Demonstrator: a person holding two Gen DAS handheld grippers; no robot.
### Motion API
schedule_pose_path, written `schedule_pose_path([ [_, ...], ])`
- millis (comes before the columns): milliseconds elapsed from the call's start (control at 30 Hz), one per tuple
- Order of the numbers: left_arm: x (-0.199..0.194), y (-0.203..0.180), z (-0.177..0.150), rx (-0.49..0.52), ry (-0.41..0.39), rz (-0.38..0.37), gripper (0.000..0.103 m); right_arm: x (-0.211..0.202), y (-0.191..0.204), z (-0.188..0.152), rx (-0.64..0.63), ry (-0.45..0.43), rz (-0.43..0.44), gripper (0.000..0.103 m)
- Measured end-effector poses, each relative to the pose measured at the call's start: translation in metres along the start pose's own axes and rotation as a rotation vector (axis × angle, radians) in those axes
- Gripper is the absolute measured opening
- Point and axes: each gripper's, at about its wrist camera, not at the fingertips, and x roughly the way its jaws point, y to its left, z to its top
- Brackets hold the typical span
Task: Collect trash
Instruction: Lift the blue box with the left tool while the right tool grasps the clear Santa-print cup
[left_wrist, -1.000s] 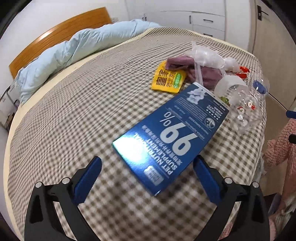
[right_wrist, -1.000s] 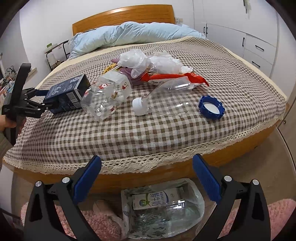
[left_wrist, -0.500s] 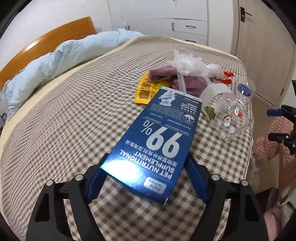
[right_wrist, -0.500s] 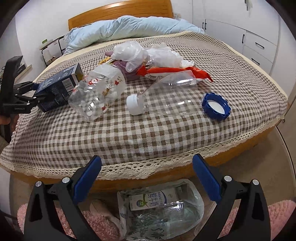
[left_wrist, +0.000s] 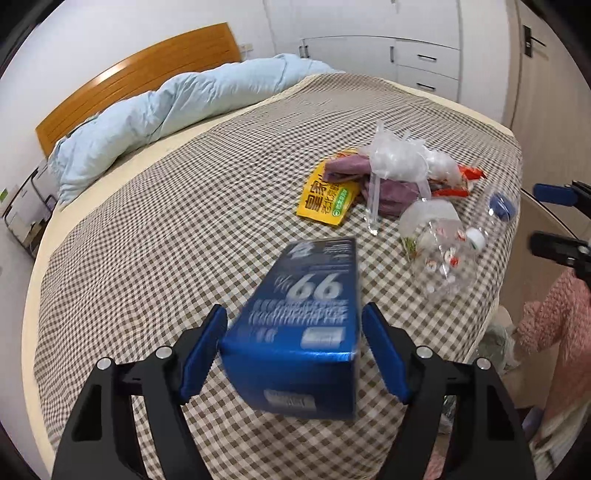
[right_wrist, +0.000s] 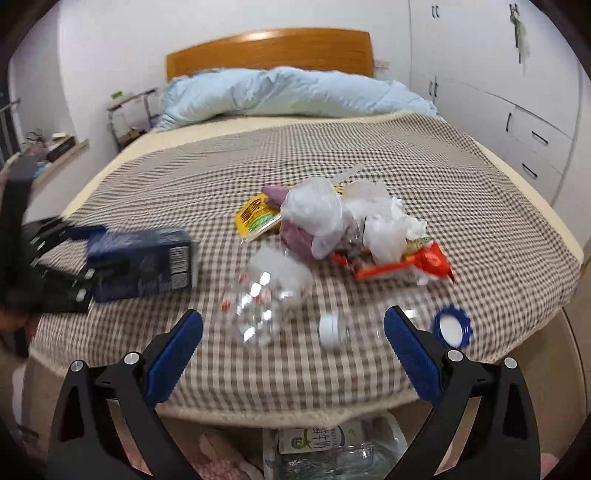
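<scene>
Box lifted off bed | left tool (left_wrist: 291, 347) closing on blue box (left_wrist: 303, 325) "99" | right tool (right_wrist: 291, 347) apart

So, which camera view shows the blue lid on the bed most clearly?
The right wrist view. There the blue lid lies in the open on the checked bedspread, its toothed rim and white inside visible, though blurred. In the left wrist view the blue lid shows only far off behind a clear bottle.

The left wrist camera looked down from close above the checked bed cover (left_wrist: 155, 236), facing the headboard (left_wrist: 140, 77) and cabinets. The right wrist camera faced the headboard from the bed's foot. Both showed the same trash pile (left_wrist: 399, 173).
</scene>
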Motion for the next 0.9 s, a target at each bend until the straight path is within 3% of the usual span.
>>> schedule_pose_path([
  [100,0.0,-0.004,0.007,-0.008,0.01,0.025,0.069,0.03,0.003,0.024,0.069,0.097,-0.009,0.095],
  [133,0.0,-0.004,0.008,-0.014,0.018,0.028,0.064,0.037,0.002,0.028,0.092,0.12,-0.009,0.095],
  [267,0.01,-0.004,0.008,-0.043,0.044,0.01,0.063,0.067,0.009,0.042,0.133,0.213,-0.031,0.095],
  [433,0.008,-0.001,-0.013,-0.102,0.023,-0.132,0.064,0.081,0.006,0.043,0.182,0.253,-0.05,0.095],
  [500,0.003,-0.008,-0.021,-0.086,0.016,-0.127,0.074,0.082,0.01,0.043,0.171,0.248,-0.057,0.095],
  [567,-0.001,-0.014,-0.027,-0.061,0.018,-0.117,0.077,0.092,0.016,0.043,0.186,0.261,-0.065,0.085],
  [600,0.0,-0.016,-0.03,-0.06,0.026,-0.111,0.077,0.097,0.016,0.045,0.197,0.272,-0.069,0.064],
  [700,0.003,-0.014,-0.033,-0.085,0.035,-0.112,0.077,0.106,0.013,0.045,0.26,0.296,-0.083,0.061],
  [900,0.01,-0.015,-0.036,-0.143,0.068,-0.131,0.078,0.084,0.012,0.044,0.252,0.216,-0.032,0.059],
])
